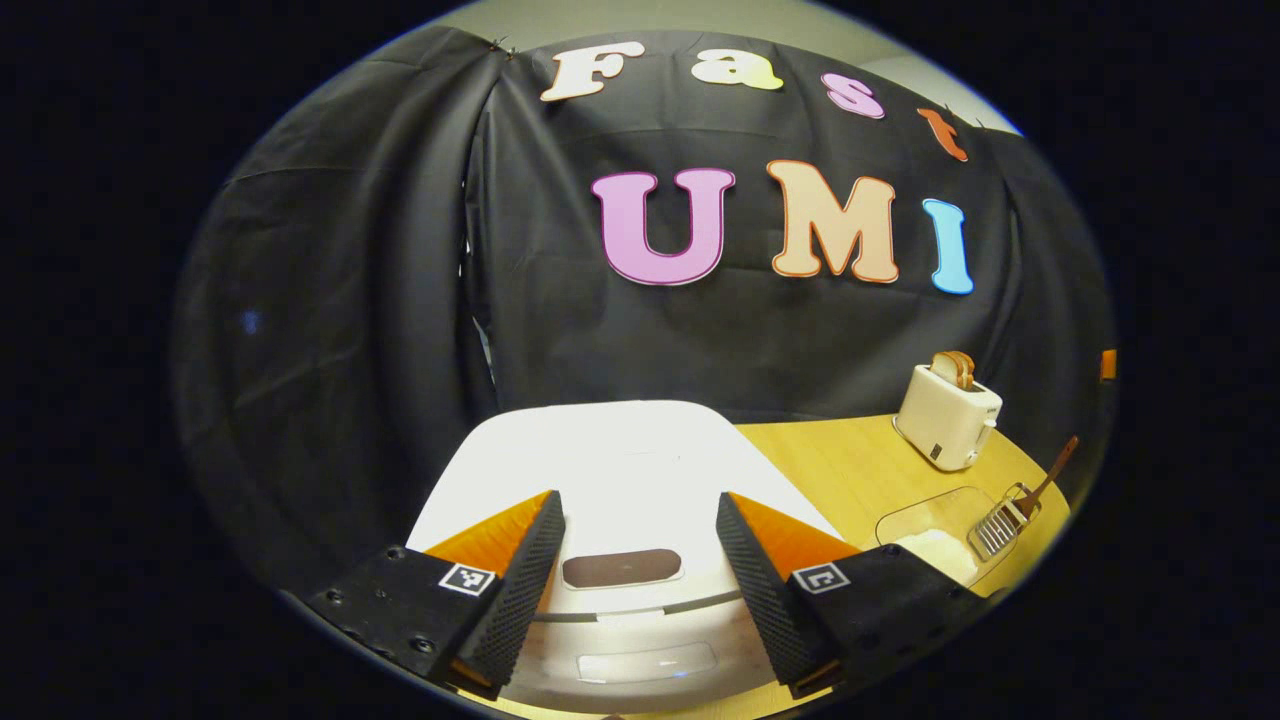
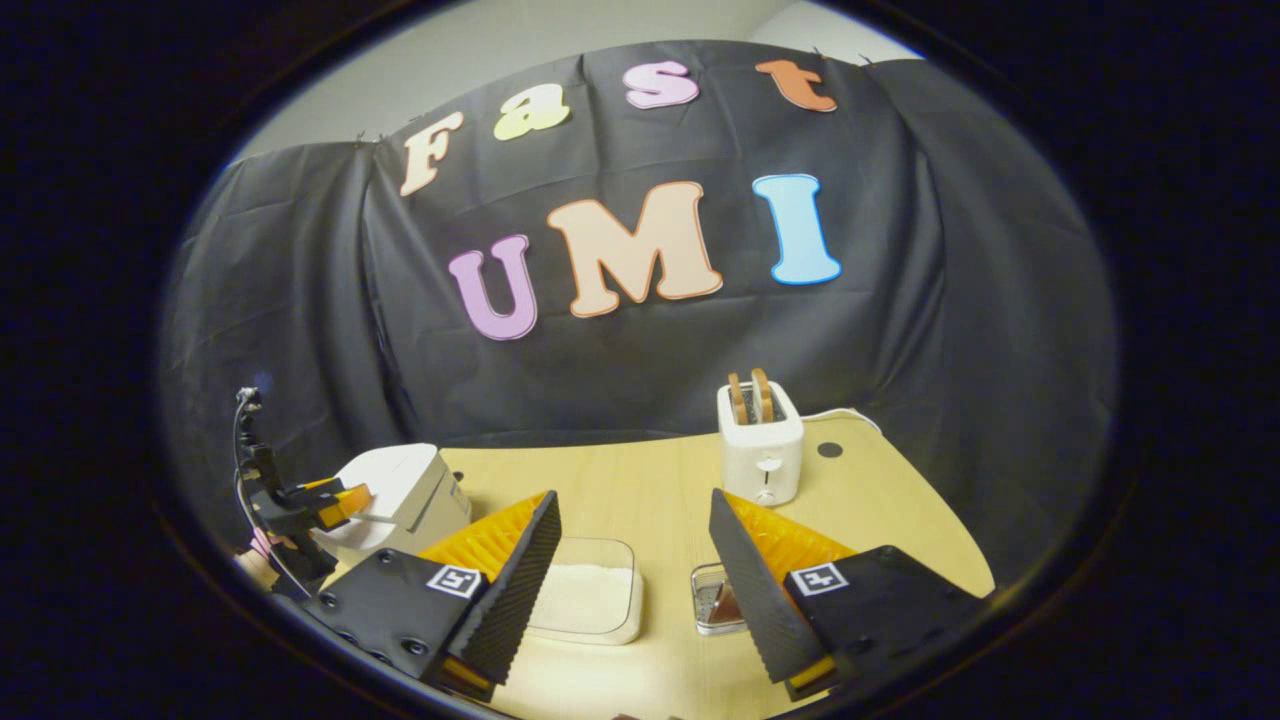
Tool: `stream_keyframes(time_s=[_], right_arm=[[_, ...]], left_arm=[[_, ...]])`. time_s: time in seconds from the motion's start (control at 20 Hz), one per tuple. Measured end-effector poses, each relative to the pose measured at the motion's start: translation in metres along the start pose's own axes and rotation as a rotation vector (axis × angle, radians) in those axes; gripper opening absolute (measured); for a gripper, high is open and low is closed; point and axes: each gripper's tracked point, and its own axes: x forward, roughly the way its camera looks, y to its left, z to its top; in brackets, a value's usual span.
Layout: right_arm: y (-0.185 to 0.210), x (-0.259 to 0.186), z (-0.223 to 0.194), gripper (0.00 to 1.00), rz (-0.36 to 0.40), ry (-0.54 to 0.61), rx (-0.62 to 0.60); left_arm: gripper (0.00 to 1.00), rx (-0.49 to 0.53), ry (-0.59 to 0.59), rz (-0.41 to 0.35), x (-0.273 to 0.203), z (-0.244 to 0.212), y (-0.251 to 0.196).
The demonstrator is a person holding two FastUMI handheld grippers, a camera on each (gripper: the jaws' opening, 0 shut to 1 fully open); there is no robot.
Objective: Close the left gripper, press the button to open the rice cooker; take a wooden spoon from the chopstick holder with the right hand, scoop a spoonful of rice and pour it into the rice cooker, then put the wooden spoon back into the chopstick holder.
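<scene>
- The rice cooker (image 1: 620,500) sat closed on the tabletop (image 1: 840,465), directly below and ahead of the left gripper (image 1: 640,570), whose jaws were spread apart with nothing between them.
- The left gripper view showed the cooker's lid from close above, with a dark oval button (image 1: 621,567) between the two fingers; the fingers did not touch it.
- The right gripper view showed the same rice cooker (image 2: 400,495) from farther off at the tabletop's (image 2: 650,480) left end, with the left gripper (image 2: 330,500) hovering just over its top.
- The right gripper (image 2: 635,560) had its jaws spread wide and empty, above the clear rice container (image 2: 590,600) and the metal chopstick holder (image 2: 715,600).
- In the left gripper view the wooden spoon (image 1: 1050,475) leaned out of the chopstick holder (image 1: 1000,525), just beside the rice container (image 1: 935,535).
- In the right gripper view one finger (image 2: 750,590) hid part of the holder.
- A white toaster (image 2: 762,445) with two slices of bread stood behind, near the black cloth wall (image 2: 300,300).
</scene>
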Motion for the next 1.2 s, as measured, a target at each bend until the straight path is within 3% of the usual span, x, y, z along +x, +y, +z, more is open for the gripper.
stream_keyframes(time_s=[0.3,0.45,0.6,0.65,0.75,0.9,1.05,1.2], right_arm=[[0.007,0.001,-0.003,0.97,0.01,0.011,-0.018],[0.011,0.001,-0.001,0.94,0.018,0.01,-0.027],[0.012,0.001,-0.001,0.96,0.022,0.01,-0.032],[0.013,0.0,0.0,0.97,0.025,0.007,-0.033],[0.014,-0.001,0.003,0.97,0.024,-0.003,-0.042],[0.015,-0.002,0.007,0.97,0.017,-0.014,-0.053],[0.015,-0.004,0.017,0.97,0.006,-0.039,-0.081],[0.017,-0.008,0.025,0.97,0.003,-0.06,-0.117]], left_arm=[[0.86,-0.05,-0.062,-0.003,0.002,-0.003,0.001],[0.84,0.009,-0.092,0.017,0.003,-0.005,0.001],[0.83,-0.015,-0.096,0.012,0.003,0.0,0.002],[0.78,-0.012,-0.104,0.013,0.003,0.002,0.001],[0.82,0.024,-0.073,0.017,0.004,-0.003,0.0],[0.83,-0.016,-0.057,0.007,0.001,0.007,-0.001],[0.87,-0.05,-0.077,-0.004,-0.006,0.026,-0.002],[0.87,-0.012,-0.107,0.002,-0.021,0.055,-0.001]])
